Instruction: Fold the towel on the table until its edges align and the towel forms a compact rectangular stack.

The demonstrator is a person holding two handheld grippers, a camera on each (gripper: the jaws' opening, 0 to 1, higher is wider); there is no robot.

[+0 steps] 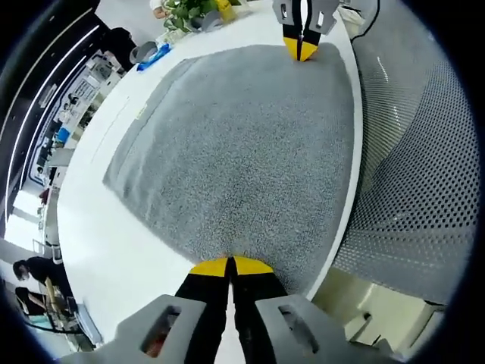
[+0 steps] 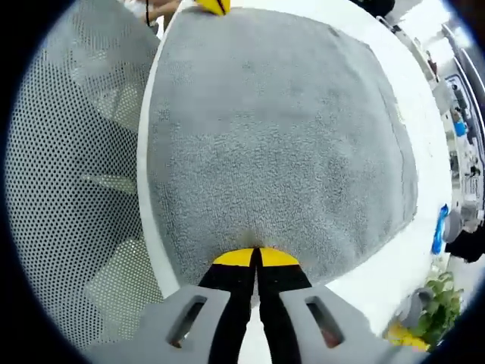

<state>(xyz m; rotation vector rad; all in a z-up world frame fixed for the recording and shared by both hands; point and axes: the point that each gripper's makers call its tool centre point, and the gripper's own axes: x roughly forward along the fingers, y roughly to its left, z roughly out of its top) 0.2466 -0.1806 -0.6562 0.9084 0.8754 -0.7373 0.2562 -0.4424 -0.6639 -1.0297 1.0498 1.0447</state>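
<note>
Fingertips (image 1: pixel 231 266), yellow-capped, pressing together at the near edge of the grey towel (image 1: pixel 242 152) in the left gripper view; left gripper (image 1: pixel 231 268) clenching that hem, jaws meeting with no gap between them. Towel lying flat and spread on the white table (image 1: pixel 114 250), reaching close to the table's curved edge on the right of the view. Right gripper (image 1: pixel 301 47) coming into view at the top, its yellow tips likewise closed on the far end of the same towel edge. Perforated grey chair back (image 1: pixel 413 174) curving beside the table on the right. Green plant (image 1: pixel 189 11) and a blue item (image 1: pixel 155 54) sitting past the towel's far corner on the tabletop. Shelving and people standing well apart along the left margin, too small for detail.

Fingertips (image 2: pixel 256 258) in the right gripper view meeting on the towel (image 2: pixel 280 129) at its near hem; right gripper (image 2: pixel 256 259) pinching the cloth, jaws fully together. Towel stretching away across the table (image 2: pixel 394 273), one long side running just beside the table rim on the left. Left gripper (image 2: pixel 212 6) showing as a yellow tip at the towel's far end, top of view. Chair back (image 2: pixel 83 182) lying beside the table on the left. Plant (image 2: pixel 439 303) and blue item (image 2: pixel 439 227) resting at the lower right.
</note>
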